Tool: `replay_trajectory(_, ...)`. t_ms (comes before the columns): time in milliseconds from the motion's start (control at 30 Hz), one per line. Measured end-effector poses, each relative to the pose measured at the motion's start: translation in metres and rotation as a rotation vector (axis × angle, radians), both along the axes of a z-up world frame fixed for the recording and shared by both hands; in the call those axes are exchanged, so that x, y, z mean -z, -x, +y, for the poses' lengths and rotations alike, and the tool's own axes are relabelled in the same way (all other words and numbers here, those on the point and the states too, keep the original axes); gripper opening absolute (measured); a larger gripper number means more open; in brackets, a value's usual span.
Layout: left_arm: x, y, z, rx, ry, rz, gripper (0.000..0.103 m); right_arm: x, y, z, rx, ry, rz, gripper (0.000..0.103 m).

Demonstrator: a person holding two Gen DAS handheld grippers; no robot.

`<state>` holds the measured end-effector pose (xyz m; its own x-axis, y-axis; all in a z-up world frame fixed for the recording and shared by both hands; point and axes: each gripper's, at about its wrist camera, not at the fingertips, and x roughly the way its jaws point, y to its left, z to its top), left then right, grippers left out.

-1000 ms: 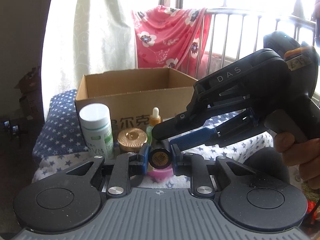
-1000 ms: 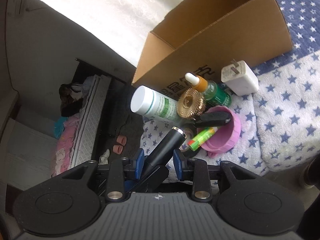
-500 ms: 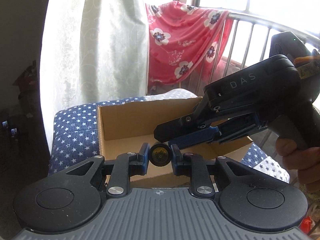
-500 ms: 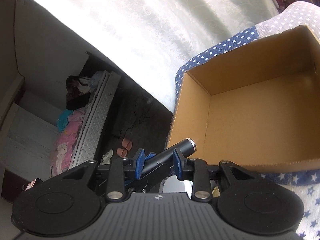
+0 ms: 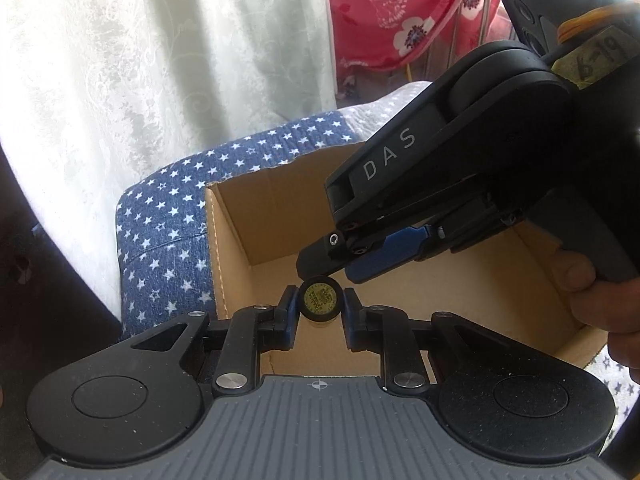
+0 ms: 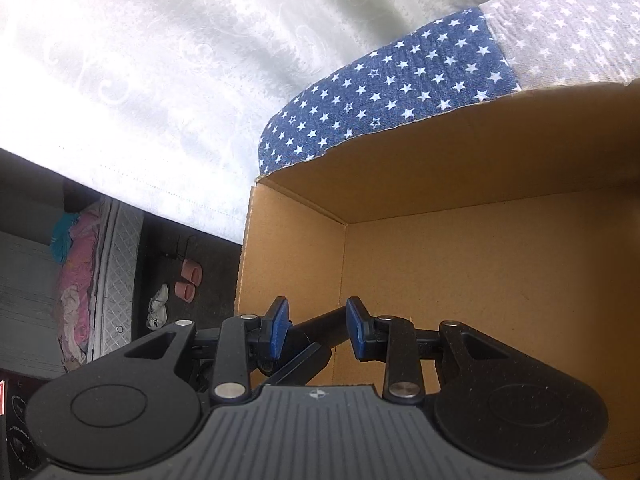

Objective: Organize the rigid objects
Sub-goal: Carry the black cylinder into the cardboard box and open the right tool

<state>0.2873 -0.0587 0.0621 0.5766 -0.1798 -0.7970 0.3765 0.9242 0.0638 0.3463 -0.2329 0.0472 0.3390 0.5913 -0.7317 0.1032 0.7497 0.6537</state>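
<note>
1. Two claws were down by the pile of little things a second ago; now both hang over the open box (image 5: 232,248), so the carry is nearly done
2. My left claw (image 5: 320,306) is squeezed tight on the black tube (image 5: 321,299), which sits above the box floor
3. My right claw (image 6: 318,316) has a dark rod between its pads; I cannot tell if they press it
4. Next, I think, comes lowering and letting go
</note>
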Motion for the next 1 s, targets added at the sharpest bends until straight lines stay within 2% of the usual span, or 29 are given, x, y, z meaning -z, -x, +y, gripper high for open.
replay_trajectory(100, -0.001, -0.011, -0.002, -0.004, -0.061, 0.016, 0.021, 0.004, -0.005, -0.005, 0.004, 0.004, 0.024, 0.037)
replay_trajectory(167, -0.002, -0.018, -0.005, -0.008, -0.087, 0.029, 0.022, 0.010, -0.009, -0.010, 0.015, 0.004, 0.048, 0.044)
replay_trajectory(267, -0.001, -0.027, -0.009, -0.021, -0.107, 0.030, 0.023, 0.018, -0.013, -0.018, 0.039, 0.007, 0.067, 0.045)
replay_trajectory(400, 0.002, -0.035, -0.015, -0.029, -0.108, 0.030, 0.023, 0.023, -0.012, -0.026, 0.053, -0.003, 0.069, 0.045)
replay_trajectory(567, -0.003, -0.032, -0.014, -0.035, -0.095, -0.018, 0.023, 0.011, -0.003, -0.035, 0.070, -0.018, 0.029, 0.045)
replay_trajectory(800, -0.041, 0.013, 0.008, -0.038, -0.019, -0.117, 0.032, -0.030, 0.036, -0.046, 0.078, -0.069, -0.097, 0.045)
replay_trajectory(900, -0.062, 0.050, 0.024, -0.036, 0.042, -0.182, 0.038, -0.054, 0.069, -0.051, 0.068, -0.104, -0.175, 0.045)
replay_trajectory(1000, -0.070, 0.090, 0.037, -0.032, 0.092, -0.224, 0.044, -0.077, 0.111, -0.052, 0.047, -0.133, -0.270, 0.046)
